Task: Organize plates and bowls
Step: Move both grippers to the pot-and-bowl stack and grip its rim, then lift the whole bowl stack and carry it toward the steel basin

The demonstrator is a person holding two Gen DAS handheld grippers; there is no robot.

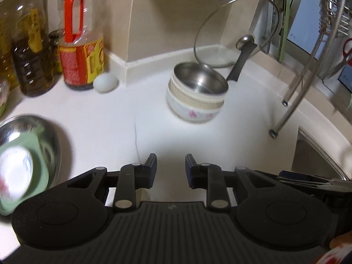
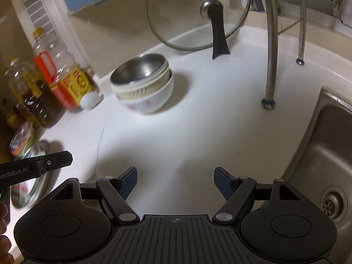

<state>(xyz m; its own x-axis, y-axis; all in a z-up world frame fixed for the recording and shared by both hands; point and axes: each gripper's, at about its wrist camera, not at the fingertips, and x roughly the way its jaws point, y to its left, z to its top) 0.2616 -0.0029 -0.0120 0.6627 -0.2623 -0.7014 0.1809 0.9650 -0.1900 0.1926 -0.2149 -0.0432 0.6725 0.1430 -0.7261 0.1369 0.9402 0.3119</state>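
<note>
While both grippers hang over bare white surface (image 1: 154,114) with nothing between their jaws, you are between placements, and the bowls are what lies ahead. The stack of bowls (image 1: 195,94), a steel one nested in a cream one inside a flowered white one, stands at the far middle of the surface, tilted a little, just in front of the glass lid (image 1: 235,30) that leans against the back wall. Your left gripper (image 1: 171,169) has its jaws parted only a little and holds nothing; your right gripper (image 2: 175,183) is spread wider and is equally empty. At the near left sits a steel plate (image 1: 52,138) carrying a green dish, blurred, and I judge that is the next thing to sort. To take it, you would swing the left gripper left, drop onto the rim and pinch it. Mind the egg (image 1: 105,83) beside the oil bottle (image 1: 82,50), and the sink (image 2: 330,145) at the right.
</note>
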